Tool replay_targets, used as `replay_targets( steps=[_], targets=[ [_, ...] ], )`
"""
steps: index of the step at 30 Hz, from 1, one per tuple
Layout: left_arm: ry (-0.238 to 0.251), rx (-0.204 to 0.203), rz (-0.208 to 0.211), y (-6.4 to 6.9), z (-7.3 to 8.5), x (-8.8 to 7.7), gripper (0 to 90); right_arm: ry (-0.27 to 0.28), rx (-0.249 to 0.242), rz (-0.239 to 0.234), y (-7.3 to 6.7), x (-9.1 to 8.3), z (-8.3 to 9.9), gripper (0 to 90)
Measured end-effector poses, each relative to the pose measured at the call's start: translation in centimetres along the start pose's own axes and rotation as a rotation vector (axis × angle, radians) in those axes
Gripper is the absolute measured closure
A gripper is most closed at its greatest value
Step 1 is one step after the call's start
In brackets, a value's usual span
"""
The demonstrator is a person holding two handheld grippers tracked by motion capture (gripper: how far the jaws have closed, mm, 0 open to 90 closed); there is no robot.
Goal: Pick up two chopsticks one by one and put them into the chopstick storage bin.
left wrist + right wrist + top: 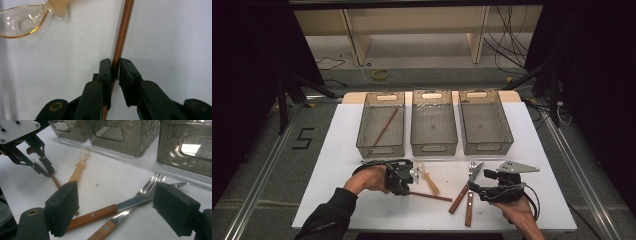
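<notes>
Nearest the camera, near the desk's [362, 210] front edge: left hand-held gripper [115, 67], jaws nearly together and clamped on a thin brown chopstick [122, 37], pads pressing it from both sides. Chopstick flat on the white desk, running from the jaws toward the desk's middle, close to the front edge. Just beside it, apart, a clear amber spoon [22, 21]. Toward the front right corner: right hand-held gripper [113, 207], jaws spread wide, holding nothing, poised above a wooden-handled fork [132, 207] and knife [112, 208] lying crossed. Along the far edge, three mesh bins [434, 125], a second chopstick [385, 126] in the left one.
</notes>
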State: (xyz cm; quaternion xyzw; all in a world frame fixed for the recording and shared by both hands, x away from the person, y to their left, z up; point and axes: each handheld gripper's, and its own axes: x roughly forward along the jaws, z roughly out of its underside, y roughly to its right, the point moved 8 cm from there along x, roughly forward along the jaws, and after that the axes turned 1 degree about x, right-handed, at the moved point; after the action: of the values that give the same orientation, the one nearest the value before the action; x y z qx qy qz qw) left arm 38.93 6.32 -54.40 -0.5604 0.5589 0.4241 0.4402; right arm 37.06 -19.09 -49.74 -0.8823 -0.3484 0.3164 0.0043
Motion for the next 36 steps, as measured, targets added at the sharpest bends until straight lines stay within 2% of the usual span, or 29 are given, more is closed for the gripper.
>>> replay_targets(
  steps=[4,8,12,16,20,21,24,26,30,31,36],
  targets=[
    [0.013,0.020,0.015,0.29,0.07,0.03,81.5,0.000,0.000,0.000,0.01,0.04,0.00,21.6],
    [0.005,0.055,0.021,0.51,0.11,-0.01,83.5,-0.001,-0.001,0.000,0.01,0.06,0.01,21.7],
    [0.021,0.047,0.029,0.60,0.20,-0.03,83.9,-0.001,-0.001,0.000,0.01,0.06,0.02,21.7],
    [0.017,0.066,0.017,0.54,0.24,-0.12,84.1,0.000,0.001,0.000,0.00,0.05,0.00,21.7],
    [0.030,0.053,0.009,0.63,0.26,-0.34,84.2,-0.001,0.002,0.000,0.02,0.04,0.00,21.7],
    [0.025,0.065,0.009,0.57,0.31,-0.49,84.2,-0.001,0.002,0.000,0.03,0.05,0.00,21.7],
    [0.034,0.056,0.002,0.66,0.20,-0.75,84.3,0.001,0.002,0.001,0.04,0.07,0.00,21.7],
    [0.020,0.057,0.001,0.53,0.31,-0.80,84.3,0.001,0.002,0.001,0.03,0.08,-0.01,21.7],
    [-0.002,0.030,0.019,0.82,0.43,-0.20,84.2,0.001,0.002,0.001,0.04,0.08,-0.01,21.7],
    [-0.011,0.039,0.016,0.74,0.43,-0.12,84.1,-0.001,0.003,0.001,0.07,0.08,0.01,21.7],
    [-0.060,0.002,0.018,0.91,0.23,-0.02,82.8,-0.003,0.006,0.000,0.06,0.10,0.02,21.7]
  ],
)
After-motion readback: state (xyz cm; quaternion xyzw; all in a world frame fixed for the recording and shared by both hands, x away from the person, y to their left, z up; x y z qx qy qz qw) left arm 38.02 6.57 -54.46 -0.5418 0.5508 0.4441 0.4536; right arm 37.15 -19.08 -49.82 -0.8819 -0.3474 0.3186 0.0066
